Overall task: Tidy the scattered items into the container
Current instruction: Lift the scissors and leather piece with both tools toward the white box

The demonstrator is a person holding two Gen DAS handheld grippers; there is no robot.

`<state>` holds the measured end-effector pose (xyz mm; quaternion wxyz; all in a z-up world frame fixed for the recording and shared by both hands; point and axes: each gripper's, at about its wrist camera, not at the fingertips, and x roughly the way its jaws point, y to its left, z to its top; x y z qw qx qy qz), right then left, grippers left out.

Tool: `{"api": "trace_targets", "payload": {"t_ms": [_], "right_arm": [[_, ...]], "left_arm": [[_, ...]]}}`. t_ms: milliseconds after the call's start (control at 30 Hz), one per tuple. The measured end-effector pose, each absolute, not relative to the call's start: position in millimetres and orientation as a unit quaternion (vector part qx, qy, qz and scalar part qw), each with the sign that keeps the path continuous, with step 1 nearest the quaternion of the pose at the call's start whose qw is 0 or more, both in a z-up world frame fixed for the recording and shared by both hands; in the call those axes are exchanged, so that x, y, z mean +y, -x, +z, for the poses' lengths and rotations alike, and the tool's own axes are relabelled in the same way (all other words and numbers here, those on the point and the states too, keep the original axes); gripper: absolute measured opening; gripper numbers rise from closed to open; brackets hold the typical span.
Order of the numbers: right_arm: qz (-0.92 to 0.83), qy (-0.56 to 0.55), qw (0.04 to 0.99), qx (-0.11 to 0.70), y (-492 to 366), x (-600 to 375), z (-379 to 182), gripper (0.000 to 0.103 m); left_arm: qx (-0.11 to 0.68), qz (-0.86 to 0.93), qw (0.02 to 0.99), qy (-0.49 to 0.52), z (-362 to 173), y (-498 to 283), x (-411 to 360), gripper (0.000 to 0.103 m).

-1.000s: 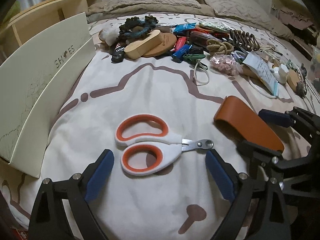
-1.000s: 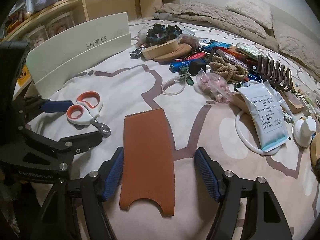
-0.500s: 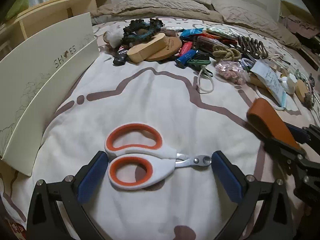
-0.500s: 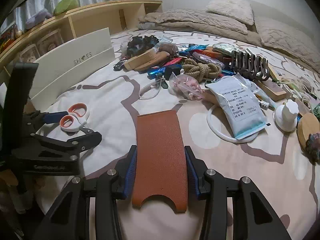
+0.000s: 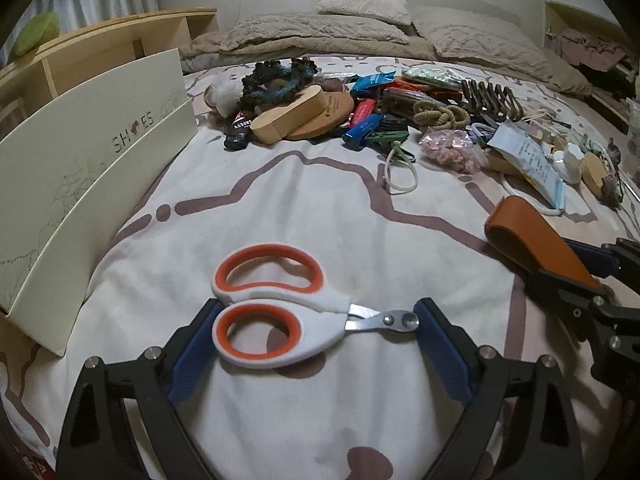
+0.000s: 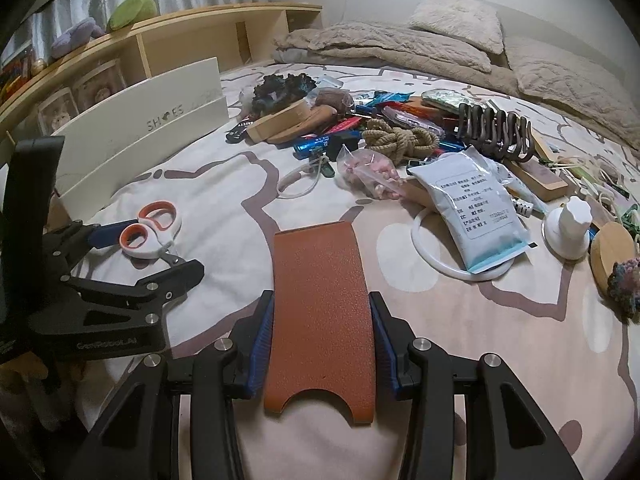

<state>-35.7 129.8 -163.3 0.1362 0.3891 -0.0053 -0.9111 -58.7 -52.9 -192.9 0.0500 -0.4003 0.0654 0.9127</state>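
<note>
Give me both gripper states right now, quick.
Left gripper: closing around the scissors, pads at both ends; firm grip cannot be told.
Right gripper: shut on the brown leather case.

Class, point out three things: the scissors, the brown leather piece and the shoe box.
scissors [image 5: 276, 328]: left wrist view, lower white handle.
brown leather piece [image 6: 320, 300]: right wrist view, middle of its grained face.
shoe box [image 5: 100, 168]: left wrist view, cream front wall.
</note>
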Motion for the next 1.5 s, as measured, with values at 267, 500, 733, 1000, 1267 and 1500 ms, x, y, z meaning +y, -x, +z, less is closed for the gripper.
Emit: {"api": "trace_targets", "payload": {"t_ms": [267, 500, 733, 1000, 1267, 1500], "right_arm": [[-0.914, -0.384, 0.133, -0.012, 33, 130, -158, 0.045], [-0.919, -0.371, 0.132, -0.022, 29, 133, -147, 0.045], [-0.928, -0.35, 0.126, -0.035, 31, 140, -125, 0.045], [-0.942, -0.307, 0.126, -0.046, 45, 146, -80, 0.045], [-0.955, -0.262, 0.13, -0.043, 64, 138, -31, 0.045], [-0.958, -0.244, 0.138, -0.054, 81, 128, -4, 0.045]], "left_arm": [[0.047, 0.913, 0.055, 0.402, -187, 55, -56, 0.094], [0.03, 0.92, 0.056, 0.388, -169, 52, -61, 0.094], [0.016, 0.932, 0.058, 0.358, -138, 54, -70, 0.095], [0.005, 0.949, 0.054, 0.309, -83, 70, -87, 0.095], [0.011, 0.963, 0.044, 0.265, -31, 83, -109, 0.095], [0.001, 0.971, 0.03, 0.239, -5, 86, -136, 0.095]]}}
